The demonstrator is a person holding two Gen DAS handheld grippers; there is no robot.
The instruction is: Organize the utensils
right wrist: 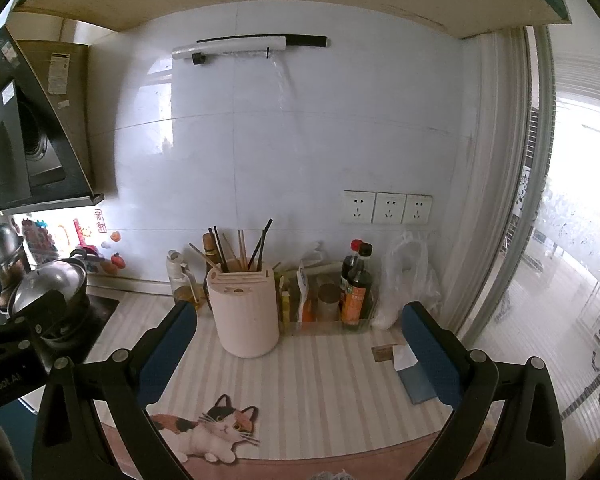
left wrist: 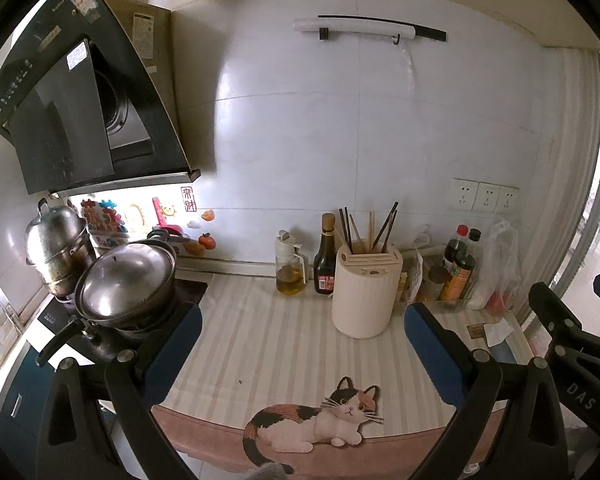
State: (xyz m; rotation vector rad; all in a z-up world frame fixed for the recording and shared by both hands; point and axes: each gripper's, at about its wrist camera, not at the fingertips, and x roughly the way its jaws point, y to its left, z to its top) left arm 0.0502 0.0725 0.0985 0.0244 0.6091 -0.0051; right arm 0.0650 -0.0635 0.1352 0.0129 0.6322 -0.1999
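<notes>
Striped surface (left wrist: pixel 260 344) carrying the cream holder (left wrist: pixel 366 292), landmark; chopsticks (left wrist: pixel 386 226) stand crossed inside it. Left hand-held gripper (left wrist: pixel 300 352) and right hand-held gripper (right wrist: pixel 300 354), both spread empty before the holder. Approach from above; pinch one stick near its top.

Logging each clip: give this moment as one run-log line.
left gripper: open, empty | right gripper: open, empty | chopsticks: upright in utensil holder | phase: approach, no contact
</notes>
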